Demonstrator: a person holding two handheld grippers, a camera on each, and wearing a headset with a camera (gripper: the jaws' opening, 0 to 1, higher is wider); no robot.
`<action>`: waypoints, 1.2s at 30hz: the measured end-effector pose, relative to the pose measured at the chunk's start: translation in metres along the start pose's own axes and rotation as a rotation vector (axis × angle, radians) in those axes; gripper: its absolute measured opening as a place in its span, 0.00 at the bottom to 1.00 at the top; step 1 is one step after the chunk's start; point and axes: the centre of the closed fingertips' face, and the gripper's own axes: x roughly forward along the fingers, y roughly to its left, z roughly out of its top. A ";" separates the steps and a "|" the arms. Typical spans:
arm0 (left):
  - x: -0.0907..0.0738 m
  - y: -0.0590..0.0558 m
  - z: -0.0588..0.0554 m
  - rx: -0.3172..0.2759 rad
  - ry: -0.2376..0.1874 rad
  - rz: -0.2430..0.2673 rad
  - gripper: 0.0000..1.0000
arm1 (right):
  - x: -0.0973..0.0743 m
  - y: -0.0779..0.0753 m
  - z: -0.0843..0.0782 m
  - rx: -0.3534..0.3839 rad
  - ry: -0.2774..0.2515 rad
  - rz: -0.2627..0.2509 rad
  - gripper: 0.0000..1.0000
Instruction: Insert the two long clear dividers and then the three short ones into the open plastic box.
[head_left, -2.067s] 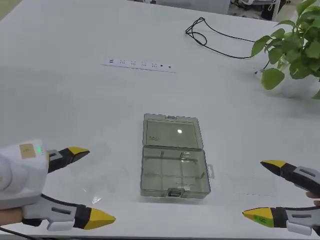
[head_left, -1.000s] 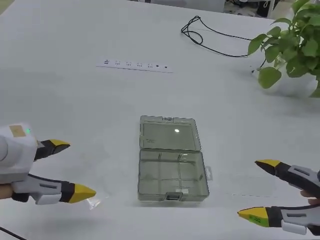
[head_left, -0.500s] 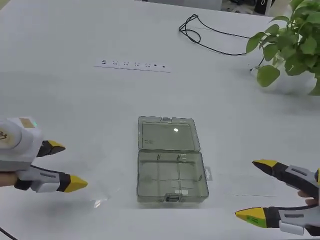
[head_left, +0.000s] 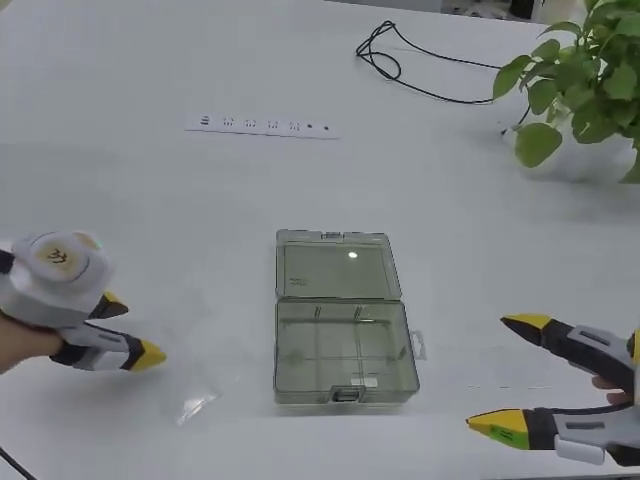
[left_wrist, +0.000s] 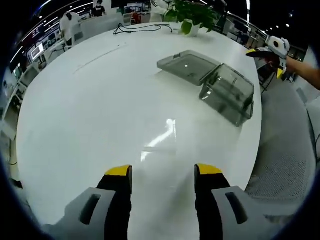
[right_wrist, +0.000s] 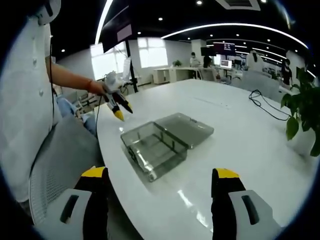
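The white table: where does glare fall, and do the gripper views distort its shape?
Head view: small bright spot on the clear plastic box's lid; white table evenly lit. Left gripper view: bright streak ahead of the jaws, table edge bowed. Right gripper view: faint streaks, edge curved.

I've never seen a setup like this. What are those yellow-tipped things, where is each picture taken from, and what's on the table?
No robot here: a person holds a tool with a two-fingered claw in each hand. The wide picture comes from a camera on the person's head; the two round ones come from cameras riding on the claws. The left claw and the right claw are both open and hold nothing. On the white table lie a clear plastic box with its lid open, a clear plastic strip just ahead of the left claw, a power strip, a black cable and a leafy plant.
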 end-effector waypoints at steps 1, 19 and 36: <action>0.002 0.001 0.000 0.001 0.008 0.005 0.48 | 0.001 0.001 0.001 0.000 -0.002 0.000 0.85; 0.015 0.001 -0.007 0.061 0.157 0.052 0.38 | 0.003 0.005 0.004 0.020 -0.014 -0.013 0.85; 0.015 0.004 -0.008 0.037 0.211 0.079 0.32 | 0.004 0.001 0.005 0.022 -0.019 -0.014 0.85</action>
